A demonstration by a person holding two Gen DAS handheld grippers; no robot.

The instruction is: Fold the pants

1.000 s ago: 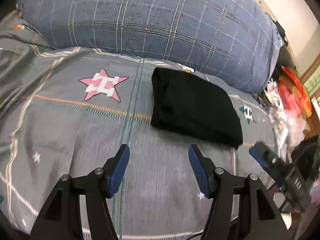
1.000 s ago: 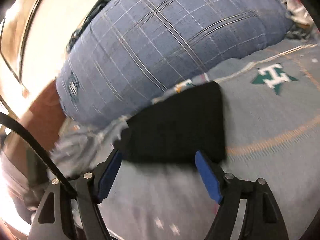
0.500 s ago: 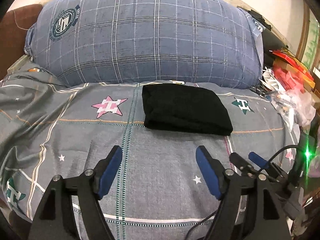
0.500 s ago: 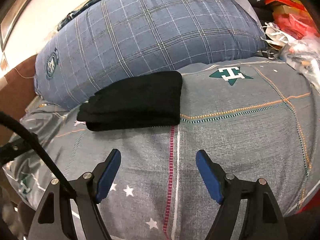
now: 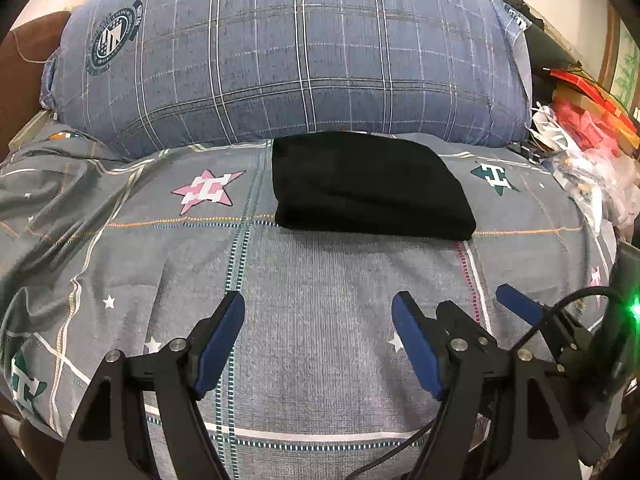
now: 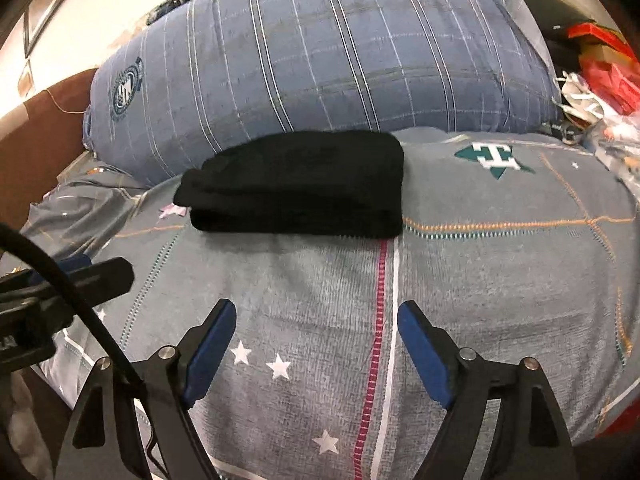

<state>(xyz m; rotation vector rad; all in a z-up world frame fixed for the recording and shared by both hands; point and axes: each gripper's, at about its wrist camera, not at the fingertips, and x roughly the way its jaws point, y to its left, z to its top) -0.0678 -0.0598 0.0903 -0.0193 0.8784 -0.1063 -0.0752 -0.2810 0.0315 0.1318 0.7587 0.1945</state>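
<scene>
The black pants (image 5: 368,188) lie folded into a compact rectangle on the grey patterned bedspread (image 5: 320,292), just in front of the big pillow. They also show in the right wrist view (image 6: 296,184). My left gripper (image 5: 318,340) is open and empty, well back from the pants, above the bedspread. My right gripper (image 6: 314,350) is open and empty too, also back from the pants. The right gripper's fingers (image 5: 520,304) show at the right edge of the left wrist view. Part of the left gripper (image 6: 72,276) shows at the left of the right wrist view.
A large blue plaid pillow (image 5: 288,52) lies behind the pants. Red boxes and plastic bags (image 5: 588,132) are piled off the bed's right side. A brown headboard (image 6: 48,132) stands at the left. The bedspread is rumpled at the left (image 5: 52,200).
Both grippers have pulled back from the pants and levelled out. The folded pants now sit farther away and have not moved. Both grippers stay open.
</scene>
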